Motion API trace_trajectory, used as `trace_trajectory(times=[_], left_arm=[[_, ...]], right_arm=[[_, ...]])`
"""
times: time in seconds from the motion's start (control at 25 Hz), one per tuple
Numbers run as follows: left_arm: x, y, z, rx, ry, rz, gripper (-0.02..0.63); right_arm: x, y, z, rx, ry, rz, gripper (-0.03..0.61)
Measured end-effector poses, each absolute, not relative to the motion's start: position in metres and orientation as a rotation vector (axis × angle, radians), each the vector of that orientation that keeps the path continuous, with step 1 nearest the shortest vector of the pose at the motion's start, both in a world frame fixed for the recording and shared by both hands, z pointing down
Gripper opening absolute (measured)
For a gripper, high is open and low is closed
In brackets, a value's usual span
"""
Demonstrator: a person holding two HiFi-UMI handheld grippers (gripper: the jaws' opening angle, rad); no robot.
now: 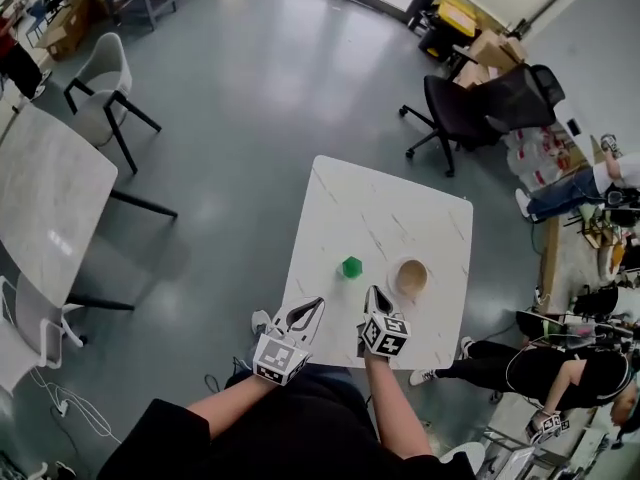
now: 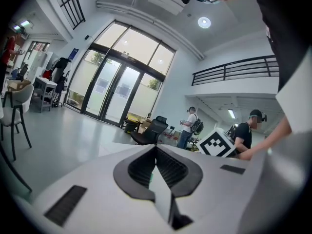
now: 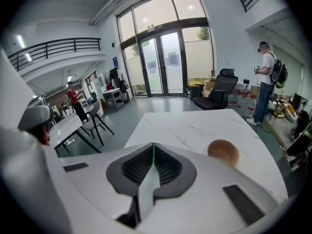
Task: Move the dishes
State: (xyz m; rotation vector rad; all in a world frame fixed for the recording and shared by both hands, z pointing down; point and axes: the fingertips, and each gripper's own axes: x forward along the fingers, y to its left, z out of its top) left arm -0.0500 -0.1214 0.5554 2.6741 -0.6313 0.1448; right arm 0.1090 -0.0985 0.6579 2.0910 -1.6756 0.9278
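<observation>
Left gripper (image 1: 308,311) and right gripper (image 1: 373,295) both have jaws together, nothing held. I've got them side by side over the near edge of the surface (image 1: 380,203). Brown bowl (image 1: 411,278) sits just ahead-right of the right gripper, green cube (image 1: 352,266) near its left.

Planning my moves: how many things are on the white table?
2: a green cube near the middle, and a bowl just right of it. Nothing else shows.
</observation>
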Motion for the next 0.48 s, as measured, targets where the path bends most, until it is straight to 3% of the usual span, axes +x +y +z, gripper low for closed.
trace_trajectory(times=[0.48], left_arm=[[0.001, -0.092, 0.564, 2.711, -0.529, 0.183, 0.017]], right_arm=[[0.166, -0.024, 0.644, 2.256, -1.575, 0.955, 0.023]])
